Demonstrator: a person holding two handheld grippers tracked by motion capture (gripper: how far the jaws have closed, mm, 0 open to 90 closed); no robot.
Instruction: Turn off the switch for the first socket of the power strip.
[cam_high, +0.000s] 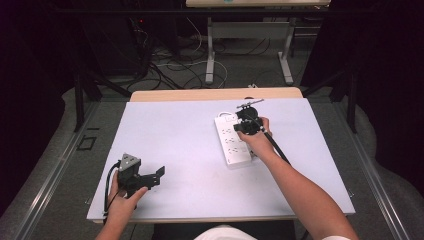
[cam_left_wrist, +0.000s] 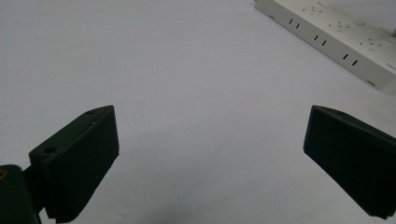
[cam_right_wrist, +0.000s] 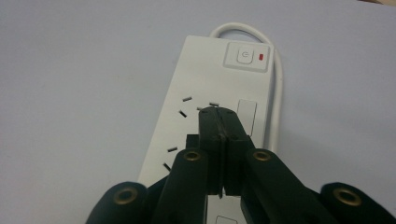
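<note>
While my right gripper (cam_right_wrist: 218, 112) hangs over the long white plastic power strip (cam_right_wrist: 205, 70), its two black jaws are pressed together with nothing between them, their tips at the strip's top face beside a socket; I cannot tell whether they touch it. The strip lies flat on the pale grey counter (cam_high: 170, 135), right of centre, its switch with a red light (cam_right_wrist: 247, 57) at the far end. My left gripper (cam_left_wrist: 210, 158) sits near the front left edge, jaws spread wide and empty over bare counter.
</note>
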